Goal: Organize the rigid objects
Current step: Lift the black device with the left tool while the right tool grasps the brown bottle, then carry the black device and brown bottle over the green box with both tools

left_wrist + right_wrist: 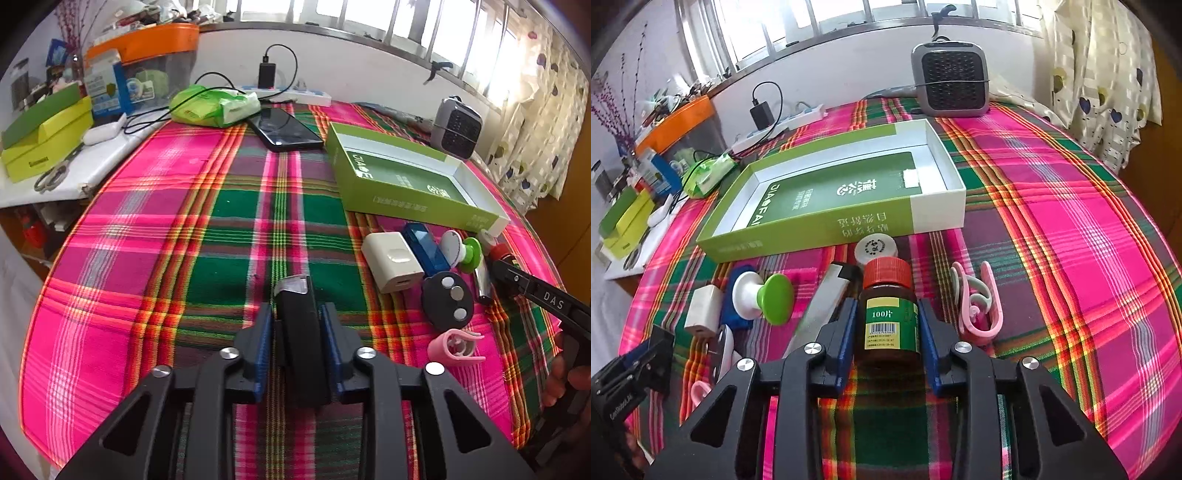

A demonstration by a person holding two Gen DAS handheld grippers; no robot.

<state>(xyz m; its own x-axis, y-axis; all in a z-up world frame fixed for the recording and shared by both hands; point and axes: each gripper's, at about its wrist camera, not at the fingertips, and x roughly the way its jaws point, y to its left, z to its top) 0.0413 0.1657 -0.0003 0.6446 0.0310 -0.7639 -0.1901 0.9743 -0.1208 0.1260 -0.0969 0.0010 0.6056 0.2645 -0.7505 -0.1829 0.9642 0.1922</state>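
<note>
Pink clip [977,306] beside bottle [891,314]

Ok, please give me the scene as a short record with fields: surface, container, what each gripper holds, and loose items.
surface: pink and green plaid cloth
container: open green and white cardboard box, a green printed card lying flat inside
left gripper: shut on a black rectangular object with a silver end
right gripper: shut on a brown glass bottle with a red cap
loose items: white charger cube, round black disc with silver buttons, pink plastic clip, green and white knob
</note>
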